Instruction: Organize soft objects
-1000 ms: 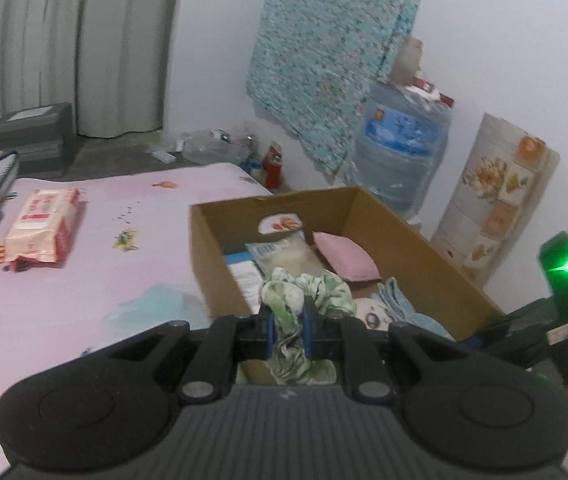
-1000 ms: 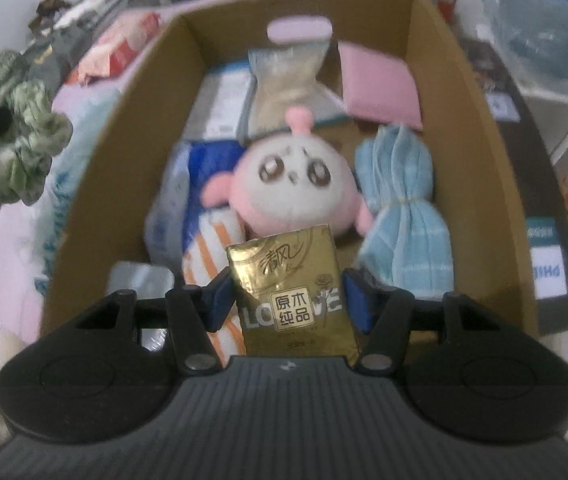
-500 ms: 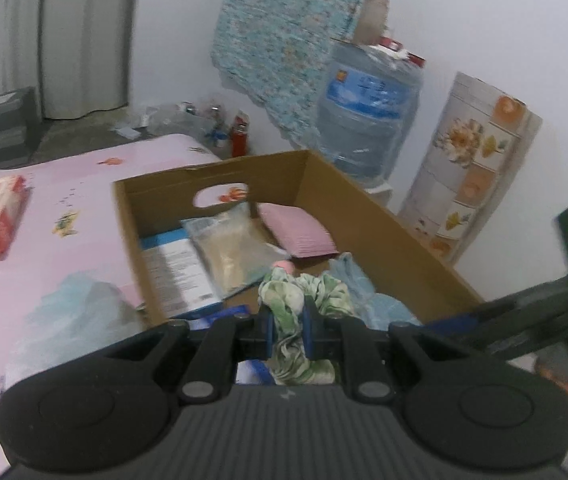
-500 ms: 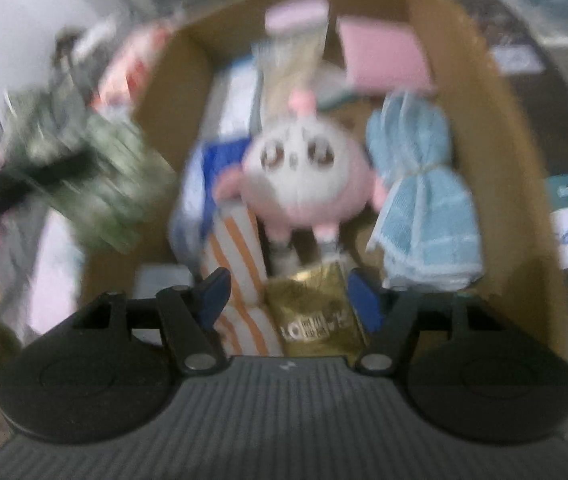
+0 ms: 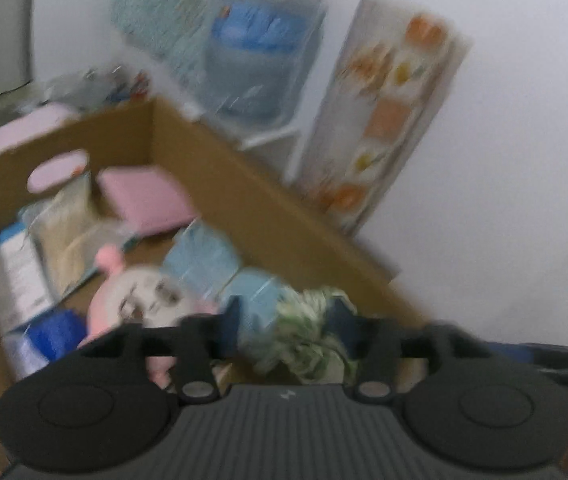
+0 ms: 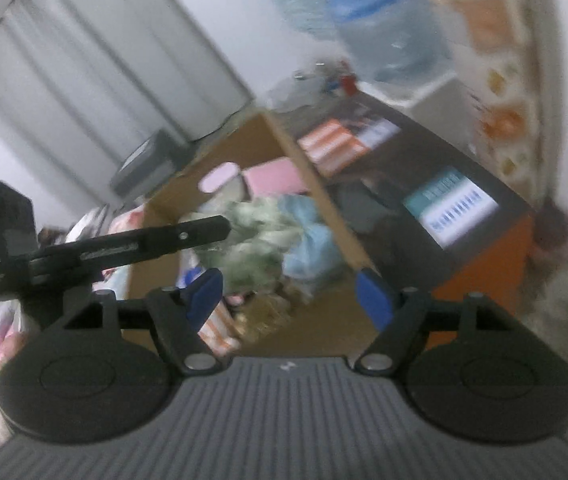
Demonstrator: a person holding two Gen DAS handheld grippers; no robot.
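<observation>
The cardboard box [image 5: 243,208] holds a pink plush toy [image 5: 139,300], a blue cloth [image 5: 219,264], a pink pad [image 5: 143,196] and packets. My left gripper [image 5: 290,318] is open over the box's near right part, with the green-and-white scrunchie [image 5: 308,336] loose between its fingers. In the right wrist view my right gripper [image 6: 290,296] is open and empty, drawn back from the box [image 6: 324,208]. The gold tissue pack [image 6: 263,312] lies in the box. The scrunchie [image 6: 251,236] shows there beside the blue cloth [image 6: 308,244].
A water jug [image 5: 259,56] and a floral roll [image 5: 380,120] stand by the wall behind the box. A dark carton [image 6: 444,208] with an orange side stands right of the box. The pink bed sheet [image 5: 35,120] lies beyond the box. Both views are blurred.
My left gripper moved over the box and opened around the scrunchie. My right gripper let go of the gold tissue pack in the box, opened wide and pulled back and tilted.
</observation>
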